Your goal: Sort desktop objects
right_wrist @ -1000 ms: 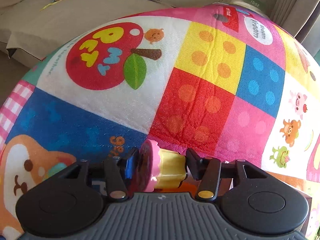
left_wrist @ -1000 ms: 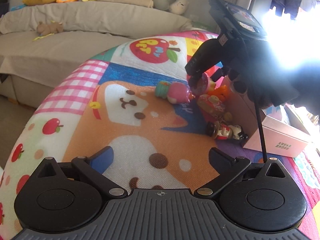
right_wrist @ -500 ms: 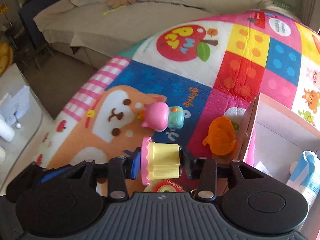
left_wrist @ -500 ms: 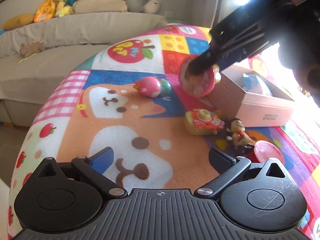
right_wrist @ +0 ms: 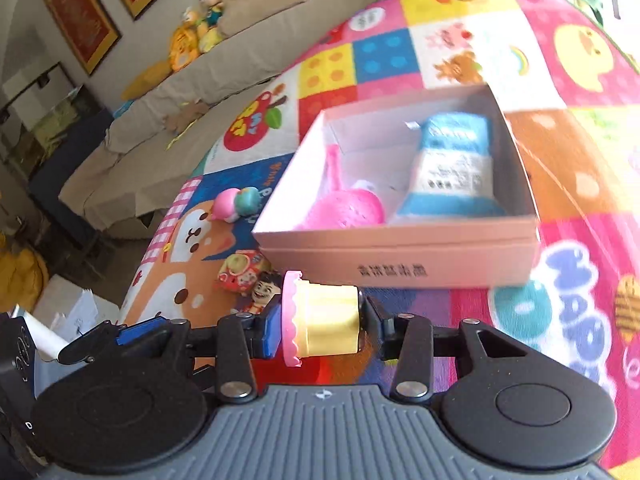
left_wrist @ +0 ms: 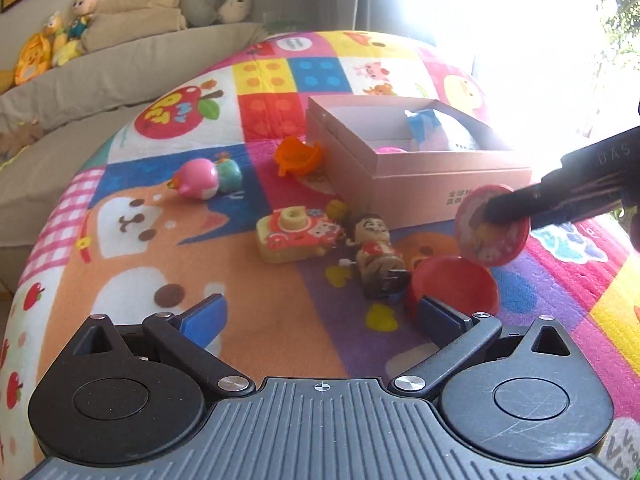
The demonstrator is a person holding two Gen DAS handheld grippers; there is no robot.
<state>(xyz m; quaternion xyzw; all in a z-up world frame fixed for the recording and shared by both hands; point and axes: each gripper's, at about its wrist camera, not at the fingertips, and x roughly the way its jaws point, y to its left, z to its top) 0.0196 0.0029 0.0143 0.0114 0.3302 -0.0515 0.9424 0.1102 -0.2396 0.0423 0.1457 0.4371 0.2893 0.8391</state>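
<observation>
My right tool (right_wrist: 320, 322) clamps cupcake toy (right_wrist: 322, 320), carrying toward pink box (right_wrist: 400, 248); next: lift over rim, release. Left tool (left_wrist: 320, 316) spread wide, empty.

Home living rm: beige sofa (left_wrist: 120, 76) w/ plush toys (left_wrist: 52, 52), framed pics (right_wrist: 80, 20) on wall, kids' play mat (left_wrist: 200, 240).

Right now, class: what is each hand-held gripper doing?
Left hand-held gripper: open, holding nothing.
Right hand-held gripper: closed on the yellow and pink cupcake toy.
</observation>
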